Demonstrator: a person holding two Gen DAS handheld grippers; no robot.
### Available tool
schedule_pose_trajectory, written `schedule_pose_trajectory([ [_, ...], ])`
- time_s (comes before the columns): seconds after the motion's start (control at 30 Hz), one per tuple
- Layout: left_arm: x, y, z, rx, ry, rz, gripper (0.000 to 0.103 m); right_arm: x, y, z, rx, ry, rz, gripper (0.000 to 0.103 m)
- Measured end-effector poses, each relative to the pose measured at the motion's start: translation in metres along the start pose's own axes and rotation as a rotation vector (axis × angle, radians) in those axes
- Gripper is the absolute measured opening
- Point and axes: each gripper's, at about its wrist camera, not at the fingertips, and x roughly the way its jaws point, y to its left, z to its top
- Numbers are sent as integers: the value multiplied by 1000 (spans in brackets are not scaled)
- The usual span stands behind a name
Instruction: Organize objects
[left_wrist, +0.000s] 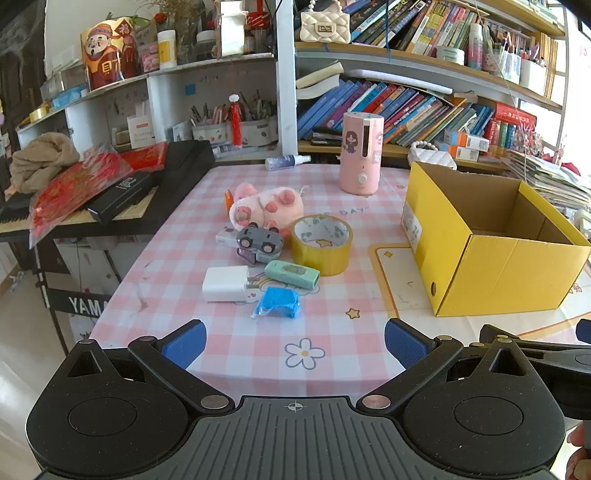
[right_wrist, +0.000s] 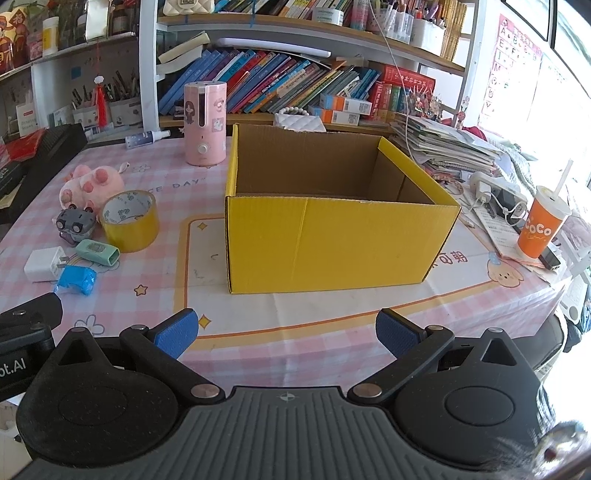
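Both tongs wide, nothing between the pads, both held off the near edge of the table (left_wrist: 177, 258) and tipped down at it. Left gripper (left_wrist: 295, 341) faces the clutter; right gripper (right_wrist: 284, 332) faces the box (right_wrist: 332, 243). Key relation: the small stuff sits at abt 12 o'clock from the left tongs, near and dead ahead, while in the right view the same pile is off at 10 o'clock, well apart. So left hand is nearer to the items, right is nearer to the box, which from the left lies at 2 o'clock. Nearest piece is the blue packet (left_wrist: 277, 302), crumpled wrapper, long axis running roughly 9-to-3 across the pads' gap, so prob. a straight-in pinch would catch its short side. Just behind it: white charger (left_wrist: 224, 283), prongs pointing to 3, and mint case (left_wrist: 292, 273), long axis slanting 10-to-4. Further on, toy car (left_wrist: 259, 240) lying on a small carton, tape roll (left_wrist: 321, 243) lying flat with hole up, plush (left_wrist: 266, 206) on its back, paws up. Pink humidifier (left_wrist: 361, 153) upright at the far edge. Box is yellow outside, brown inside, open top, looks empty as far as visible; nothing sorted yet, I'd judge.
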Motion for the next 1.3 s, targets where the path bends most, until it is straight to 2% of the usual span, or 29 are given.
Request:
schedule_pose_trajectory([
  [1.3, -6, 9, 1, -10, -17, 5, 103, -7, 5, 0, -8, -6, 8, 103],
])
